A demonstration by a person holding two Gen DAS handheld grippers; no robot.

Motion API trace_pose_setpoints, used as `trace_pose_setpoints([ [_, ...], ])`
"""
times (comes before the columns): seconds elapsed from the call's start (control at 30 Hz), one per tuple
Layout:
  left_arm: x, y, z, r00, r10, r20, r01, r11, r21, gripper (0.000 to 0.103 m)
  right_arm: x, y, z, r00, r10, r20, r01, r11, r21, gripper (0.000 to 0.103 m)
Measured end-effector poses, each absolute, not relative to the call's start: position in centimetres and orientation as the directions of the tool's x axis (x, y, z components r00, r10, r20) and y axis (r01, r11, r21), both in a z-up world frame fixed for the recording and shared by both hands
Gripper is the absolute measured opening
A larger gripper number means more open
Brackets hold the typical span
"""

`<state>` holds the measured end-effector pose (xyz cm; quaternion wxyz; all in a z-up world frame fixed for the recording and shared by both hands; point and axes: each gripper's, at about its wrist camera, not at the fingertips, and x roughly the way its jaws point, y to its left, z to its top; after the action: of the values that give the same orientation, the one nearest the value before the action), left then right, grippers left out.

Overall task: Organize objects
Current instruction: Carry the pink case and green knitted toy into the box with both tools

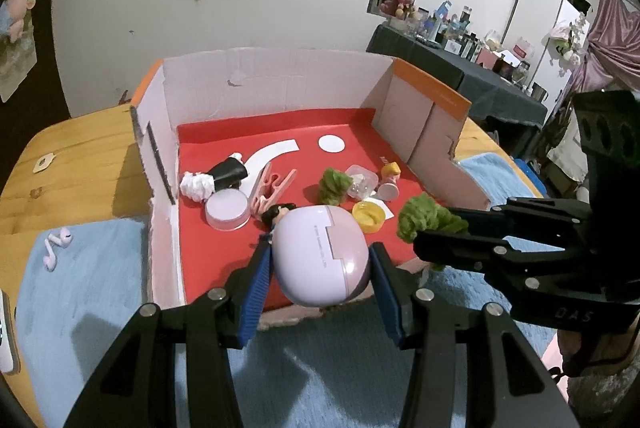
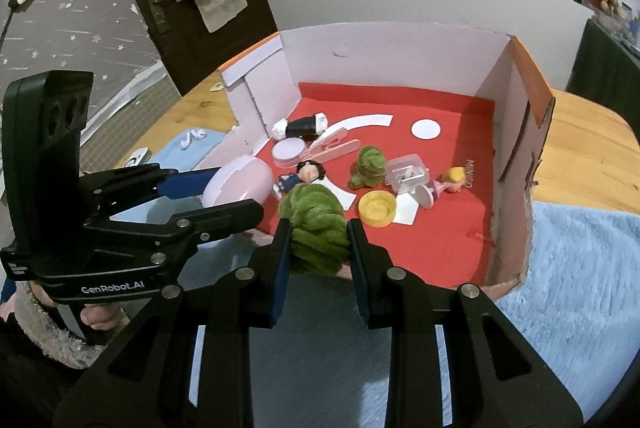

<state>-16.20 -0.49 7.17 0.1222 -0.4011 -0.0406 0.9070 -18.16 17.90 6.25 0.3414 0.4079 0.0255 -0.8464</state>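
My left gripper [image 1: 320,260] is shut on a lilac egg-shaped case [image 1: 322,254], held over the front edge of the red-floored cardboard box [image 1: 280,132]. To its right, my right gripper [image 2: 318,248] is shut on a fuzzy green plush piece [image 2: 316,228], also at the box's front edge. In the right wrist view the case [image 2: 236,184] and left gripper [image 2: 224,188] appear on the left. Inside the box lie a second green plush [image 1: 334,184], a dark-haired doll [image 1: 278,214], a yellow lid [image 1: 369,215], a round lilac lid [image 1: 226,208], a pink clip [image 1: 272,188], a black-and-white roll [image 1: 216,178] and a clear small case [image 1: 362,182].
The box stands on a wooden table [image 1: 80,148] with a blue fluffy mat [image 1: 92,268] in front. Lilac earbuds [image 1: 56,248] lie on the mat at left. A blonde figure [image 1: 390,176] stands by the box's right wall. A cluttered dark table [image 1: 460,60] is behind.
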Motion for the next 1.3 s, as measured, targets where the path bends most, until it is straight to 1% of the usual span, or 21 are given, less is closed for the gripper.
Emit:
trace_pose_setpoints([
  [0.23,-17.9,-0.1,5.9,-0.599,0.268,-0.755,-0.213,-0.962,-0.173,0.051,-19.8,17.5,5.5,-0.417,-0.547,-0.726,0.591,-0.77,0.241,0.026],
  [0.6,-19.3,-0.5,4.1,-0.549,0.283,-0.786,-0.22,-0.957,-0.191,0.051,-21.6,16.4,3.7,-0.37,-0.524,-0.767,0.596,-0.768,0.236,0.026],
  [1.03,-20.5,-1.6,3.0,-0.538,0.27,-0.799,-0.192,-0.962,-0.196,0.051,-23.3,15.2,2.1,-0.318,-0.502,-0.804,0.599,-0.764,0.24,0.026],
  [1.3,-21.1,-1.7,2.7,-0.541,0.262,-0.799,-0.184,-0.964,-0.192,0.051,-24.2,15.8,1.5,-0.341,-0.474,-0.812,0.571,-0.791,0.221,0.026],
])
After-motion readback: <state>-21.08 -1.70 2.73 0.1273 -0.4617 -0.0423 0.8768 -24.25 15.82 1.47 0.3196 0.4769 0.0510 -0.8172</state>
